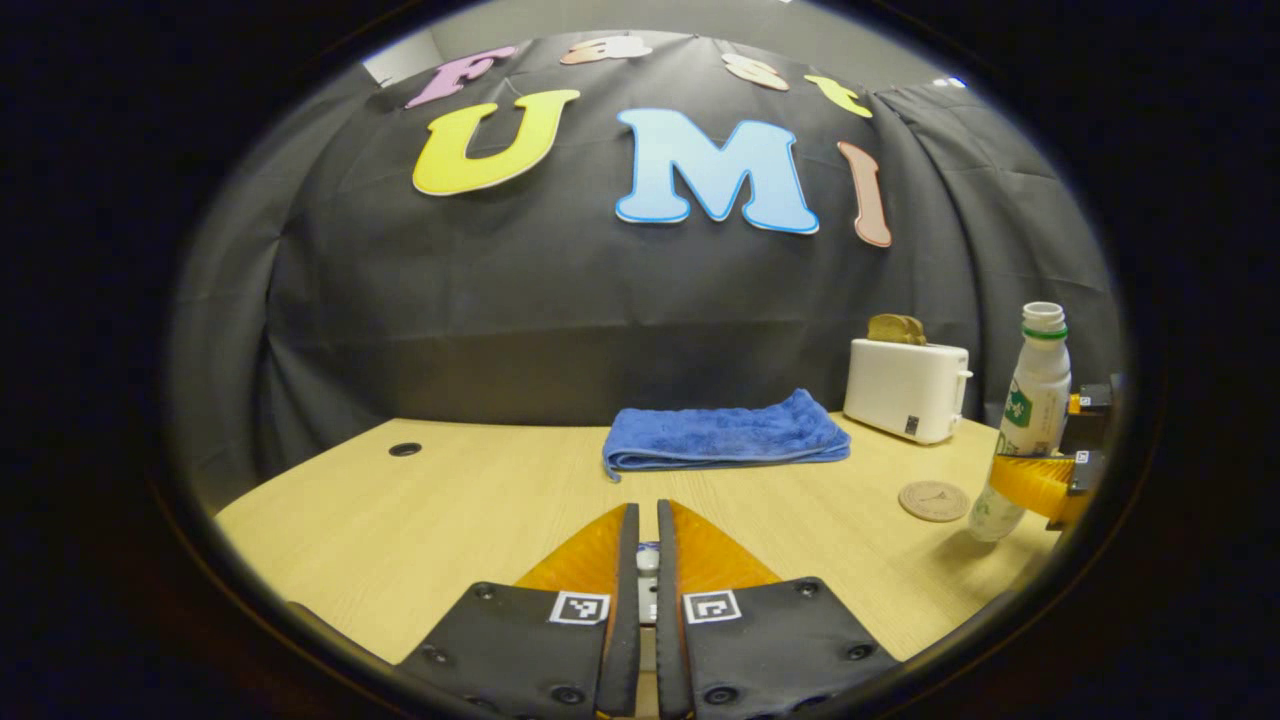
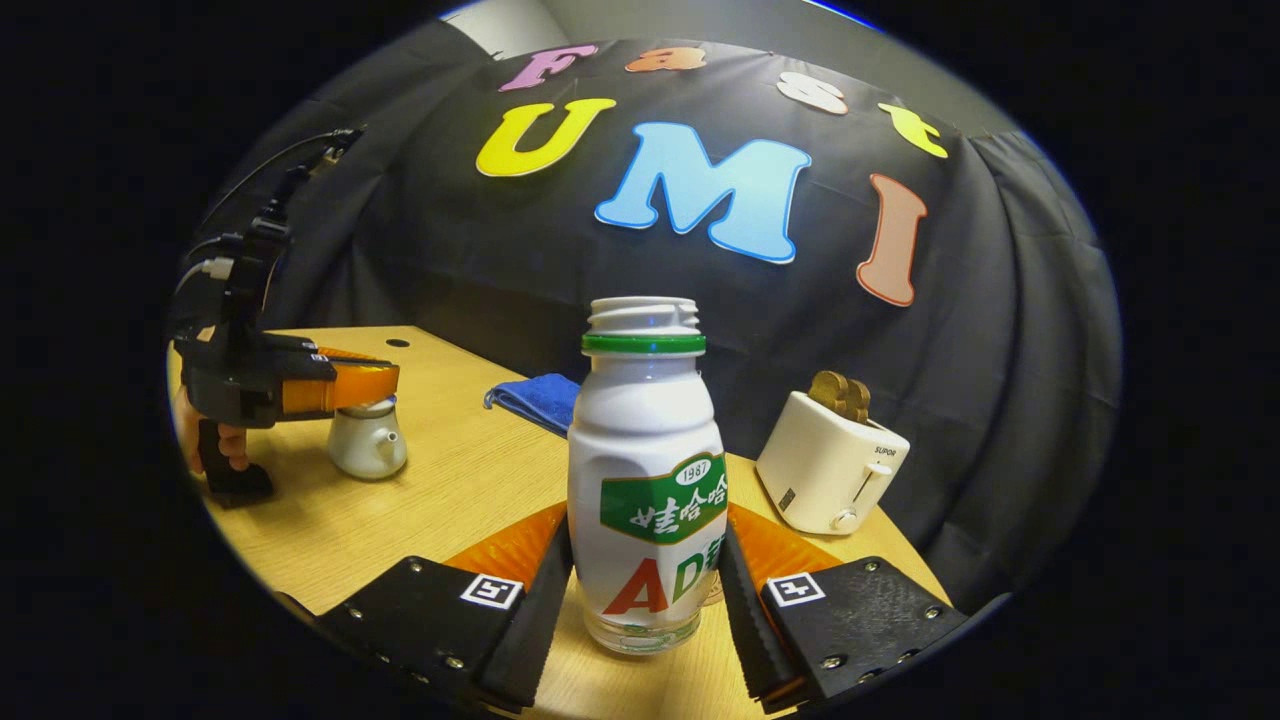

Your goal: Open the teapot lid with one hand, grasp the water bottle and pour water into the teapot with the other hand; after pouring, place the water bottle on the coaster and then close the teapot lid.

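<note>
Water bottle point(image 2: 647, 470) stands upright w/ no cap on, right btwn the two fingers of our right gripper point(image 2: 645, 590). Both fingers seem to press its sides low down, so we call that claw closed on the bottle, which looks just off the table point(image 2: 450, 480). In the left gripper view we see the same bottle far to the right, tilted a bit, w/ the coaster point(image 1: 933, 501) lying flat on the wood just beside it. Our left gripper point(image 1: 640, 560) has its fingers nearly together w/ a small knob-like bit btwn them; we think that is the teapot lid point(image 1: 647, 556), but we can't tell for sure, so we can't say if that claw grips it. In the right gripper view that left gripper sits right on top of the teapot point(image 2: 369, 443), over near the left edge of the table, w/ a hand point(image 2: 205, 440) holding it from behind. Other stuff around: a folded blue towel point(image 1: 725, 433) lies at the back of the table, btwn teapot and bottle. A white toaster point(image 2: 832, 463) w/ bread point(image 2: 842, 394) sticking out stands at the back right, near the coaster but apart from it. Nothing stands btwn the bottle and the coaster.
</note>
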